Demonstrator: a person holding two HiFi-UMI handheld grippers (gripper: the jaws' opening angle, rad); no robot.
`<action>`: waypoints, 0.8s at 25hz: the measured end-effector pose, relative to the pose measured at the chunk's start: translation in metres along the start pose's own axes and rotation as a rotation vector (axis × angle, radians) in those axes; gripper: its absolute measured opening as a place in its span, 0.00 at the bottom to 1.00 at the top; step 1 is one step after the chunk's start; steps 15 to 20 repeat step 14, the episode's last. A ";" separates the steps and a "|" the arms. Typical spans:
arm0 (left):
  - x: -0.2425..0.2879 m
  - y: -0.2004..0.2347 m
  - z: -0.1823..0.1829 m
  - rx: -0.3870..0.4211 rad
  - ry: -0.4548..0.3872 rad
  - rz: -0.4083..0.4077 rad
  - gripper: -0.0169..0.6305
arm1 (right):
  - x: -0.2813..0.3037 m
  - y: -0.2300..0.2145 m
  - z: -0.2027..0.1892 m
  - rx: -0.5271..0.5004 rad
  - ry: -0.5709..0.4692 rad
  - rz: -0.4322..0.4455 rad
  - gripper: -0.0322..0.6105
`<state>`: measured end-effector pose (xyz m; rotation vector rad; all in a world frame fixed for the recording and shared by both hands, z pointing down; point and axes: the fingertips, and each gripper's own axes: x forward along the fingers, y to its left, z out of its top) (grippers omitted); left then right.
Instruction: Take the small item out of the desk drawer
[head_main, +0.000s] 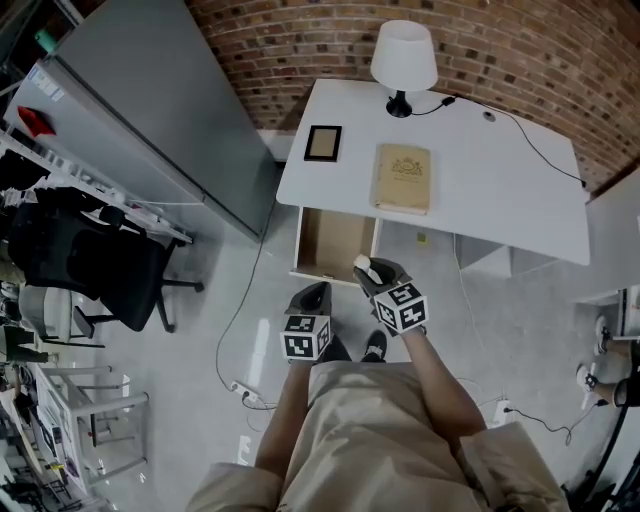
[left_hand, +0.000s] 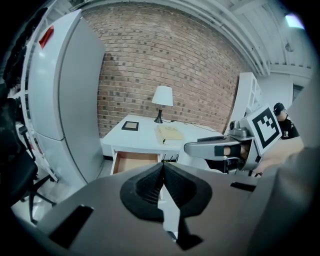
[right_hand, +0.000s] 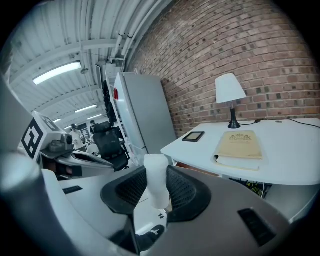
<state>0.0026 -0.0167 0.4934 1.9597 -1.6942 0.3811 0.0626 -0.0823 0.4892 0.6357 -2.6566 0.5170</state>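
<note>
Right fingers (right_hand: 187, 192) on small white item (right_hand: 156, 180)

L gripper (left_hand: 162, 170) closed, empty, R gripper (right_hand: 158, 180) clamped

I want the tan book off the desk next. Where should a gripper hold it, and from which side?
Grip the book by its near short edge, coming in level from the front of the desk. It lies flat and looks too wide to span from above; that edge lies nearest the desk's front rim, so jaws could probably pinch its thickness.
</note>
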 end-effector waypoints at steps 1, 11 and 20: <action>0.000 -0.002 0.000 0.001 0.001 -0.003 0.05 | -0.001 0.000 0.000 -0.003 -0.001 -0.002 0.28; 0.002 -0.008 0.002 0.004 -0.007 -0.010 0.05 | -0.005 -0.005 0.001 -0.005 -0.014 -0.025 0.28; 0.003 -0.009 0.002 0.008 -0.007 -0.011 0.05 | -0.005 -0.006 0.000 -0.004 -0.011 -0.024 0.28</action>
